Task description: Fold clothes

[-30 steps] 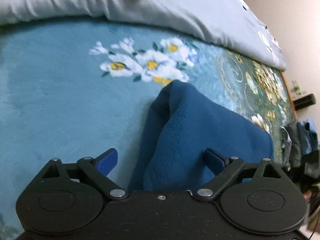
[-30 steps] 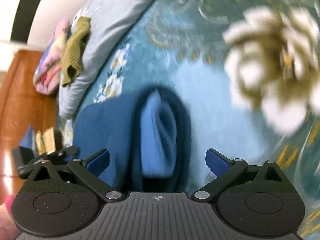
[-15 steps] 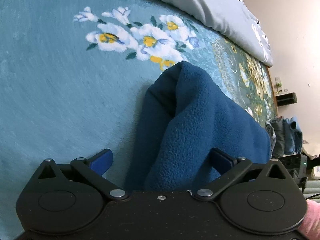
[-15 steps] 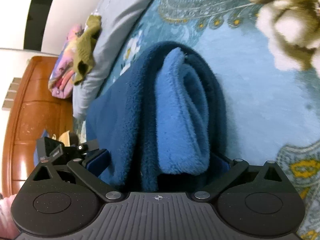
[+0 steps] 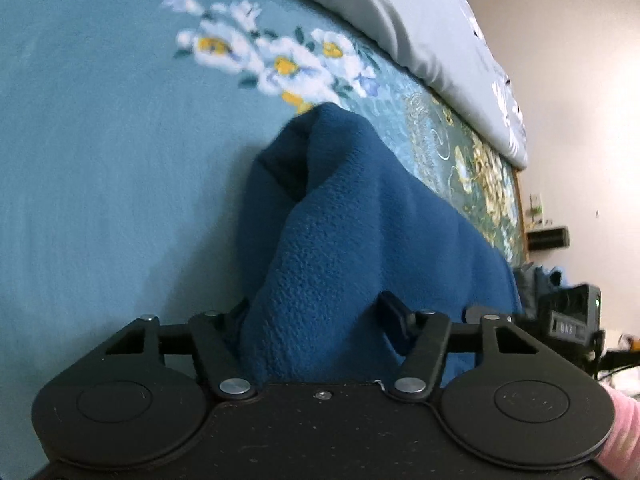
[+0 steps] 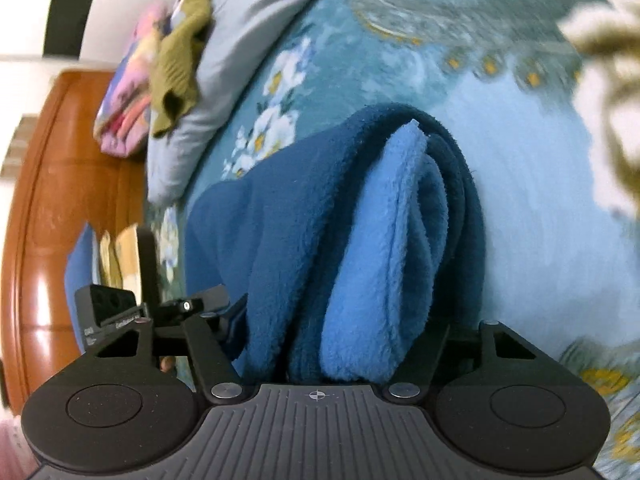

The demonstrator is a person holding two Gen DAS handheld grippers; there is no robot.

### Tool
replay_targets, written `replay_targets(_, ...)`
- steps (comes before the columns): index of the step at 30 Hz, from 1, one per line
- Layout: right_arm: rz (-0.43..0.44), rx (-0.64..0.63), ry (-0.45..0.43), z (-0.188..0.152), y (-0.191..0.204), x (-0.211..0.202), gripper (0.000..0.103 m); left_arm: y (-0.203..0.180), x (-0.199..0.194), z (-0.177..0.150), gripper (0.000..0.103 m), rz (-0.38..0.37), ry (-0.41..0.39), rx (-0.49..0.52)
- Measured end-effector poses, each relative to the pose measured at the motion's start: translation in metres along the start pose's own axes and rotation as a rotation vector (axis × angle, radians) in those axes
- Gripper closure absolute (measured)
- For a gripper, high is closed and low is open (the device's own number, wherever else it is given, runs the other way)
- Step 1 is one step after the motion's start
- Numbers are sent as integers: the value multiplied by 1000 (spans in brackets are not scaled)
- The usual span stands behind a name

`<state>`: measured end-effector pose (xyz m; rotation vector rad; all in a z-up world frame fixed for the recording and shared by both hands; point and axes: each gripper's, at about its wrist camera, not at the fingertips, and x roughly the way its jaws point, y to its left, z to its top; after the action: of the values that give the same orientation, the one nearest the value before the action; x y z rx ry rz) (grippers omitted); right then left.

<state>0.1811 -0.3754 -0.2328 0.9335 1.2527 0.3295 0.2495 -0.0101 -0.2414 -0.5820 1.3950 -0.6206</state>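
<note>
Left gripper (image 5: 314, 312): your jaws have just been closing, and a thick fold of the dark blue fleece garment (image 5: 360, 232) sits between them. In the left wrist view the fingers press into the cloth on both sides — a grip on the garment.

Right gripper (image 6: 340, 332): here too your jaws have just been closing. They now clamp the bunched end of the same garment (image 6: 304, 216), where its lighter blue plush inner face (image 6: 384, 248) is rolled inside the darker outer layer.

Garment position: it lies on the teal floral bedspread (image 5: 100, 160), rising in a ridge between your two grippers. One end is in each jaw, and the cloth fills the gap between the fingers in both views.

Bedspread: white and yellow flowers (image 5: 280, 60) are printed just beyond the far tip of the garment, seen from your left side.

Pillow: a grey pillow (image 5: 420, 28) runs along the far edge of the bed.

On the pillow: an olive-green knitted item (image 6: 180, 60) lies beside a pink patterned bundle (image 6: 128, 96) — both well apart from the garment.

Headboard: reddish-brown wood (image 6: 52, 208) shows at the left of the right wrist view.

Sleeve: a pink sleeve (image 5: 620, 436) shows at the lower right corner of the left wrist view.
</note>
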Motion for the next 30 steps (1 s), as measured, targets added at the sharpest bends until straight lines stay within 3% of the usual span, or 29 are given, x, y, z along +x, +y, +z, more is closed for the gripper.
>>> replay_targets(6,-81,-190,180,40,9,-5,40,-12,14,-61,43,-19,-4,-81)
replay_targets(10,-103,-218,258,46,2,4,28,-8,14,-70,39,-6,-78,-161)
replay_targets(12,-90,-210,253,46,-3,5,26,-11,11,-67,38,9,-84,-143)
replay_targets(16,-48,-164,228,42,-17,6,18,-15,3,-55,23,60,-111,-93)
replay_targets(18,-26,-147,215,40,-22,7,16,-10,0,-51,19,48,-137,-117)
replay_targets(23,9,-136,207,41,-25,13,13,-8,19,-48,16,59,-84,-112)
replay_targets(26,20,-123,198,40,-26,13,15,-6,28,-54,16,46,-87,-150)
replay_targets(30,23,-102,184,36,-23,12,28,-8,29,-58,19,47,-99,-195)
